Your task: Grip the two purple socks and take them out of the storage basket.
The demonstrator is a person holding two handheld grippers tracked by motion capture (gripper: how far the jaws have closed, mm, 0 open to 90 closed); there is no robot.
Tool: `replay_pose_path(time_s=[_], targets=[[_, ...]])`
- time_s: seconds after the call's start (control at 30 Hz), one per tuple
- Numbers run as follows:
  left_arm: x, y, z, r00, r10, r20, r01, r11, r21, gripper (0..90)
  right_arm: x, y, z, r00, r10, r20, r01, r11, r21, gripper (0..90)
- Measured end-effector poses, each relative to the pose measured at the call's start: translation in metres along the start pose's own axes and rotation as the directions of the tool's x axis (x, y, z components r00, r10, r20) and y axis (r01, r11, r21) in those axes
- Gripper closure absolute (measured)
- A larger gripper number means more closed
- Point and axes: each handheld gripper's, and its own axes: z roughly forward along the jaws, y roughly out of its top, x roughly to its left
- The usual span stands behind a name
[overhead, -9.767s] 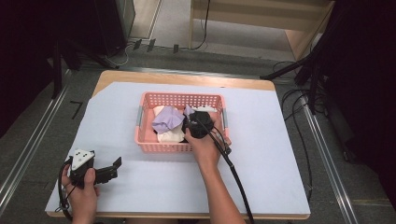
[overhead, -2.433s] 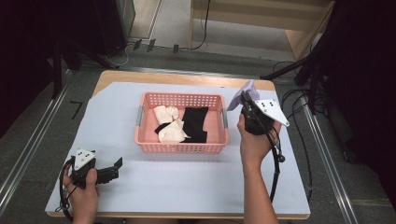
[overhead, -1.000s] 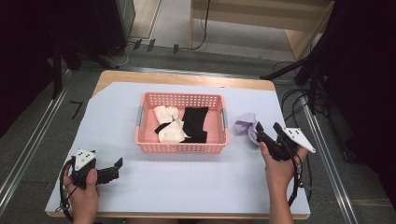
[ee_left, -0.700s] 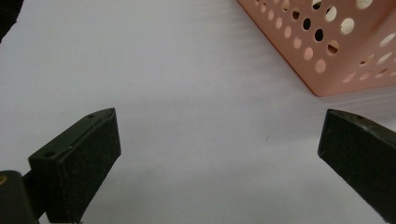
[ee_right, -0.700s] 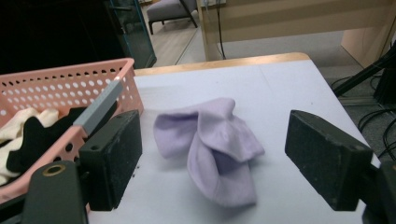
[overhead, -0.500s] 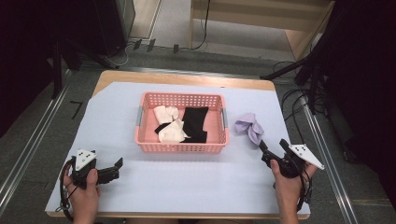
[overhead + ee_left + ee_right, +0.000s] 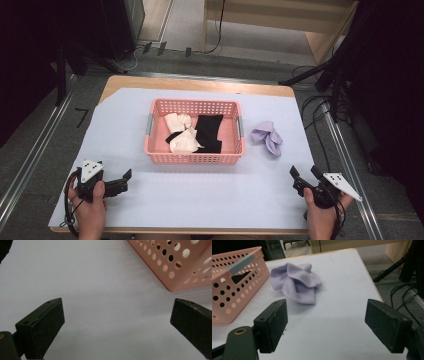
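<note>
The near strip of the desk [image 7: 210,200] lies bare from the left tongs [image 7: 122,181] across to the right tongs [image 7: 301,176], so a hand could sweep along it unhindered. The pink basket [image 7: 195,159] stands mid-desk and blocks a straight path toward the far side there. To its left, open surface runs to the far edge. To its right, the lilac cloth [image 7: 267,137] lies just beside the basket's wall, narrowing that lane; bare surface remains between the cloth and the right edge.
</note>
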Motion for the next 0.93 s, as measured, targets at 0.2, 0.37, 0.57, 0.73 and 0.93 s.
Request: replay_pose_path(time_s=[0.2, 0.37, 0.57, 0.73, 0.93], targets=[[0.000, 0.000, 0.000, 1.0000, 0.002, 0.002, -0.002, 1.0000, 0.003, 0.1, -0.015, -0.012, -0.013, 0.9993, 0.022, 0.031, -0.023, 1.000, 0.008, 18.7], [0.000, 0.000, 0.000, 1.0000, 0.002, 0.000, -0.002, 1.0000, -0.001, 0.1, -0.022, -0.016, -0.022, 0.9972, 0.066, 0.034, -0.064, 0.997, -0.048, 18.7], [0.001, 0.000, 0.000, 1.0000, -0.005, 0.003, 0.005, 1.0000, -0.004, 0.1, -0.021, -0.018, -0.024, 0.9941, 0.095, 0.053, -0.093, 0.995, -0.044, 19.0], [0.001, 0.000, 0.000, 0.9999, -0.014, 0.006, 0.014, 0.9999, 0.000, 0.1, -0.024, -0.019, -0.025, 0.9884, 0.136, 0.068, -0.133, 0.990, -0.044, 21.7], [0.003, 0.000, 0.000, 0.9998, -0.017, 0.008, 0.017, 0.9998, 0.010, 0.1, -0.022, -0.019, -0.024, 0.9894, 0.121, 0.080, -0.119, 0.992, -0.033, 20.5]])
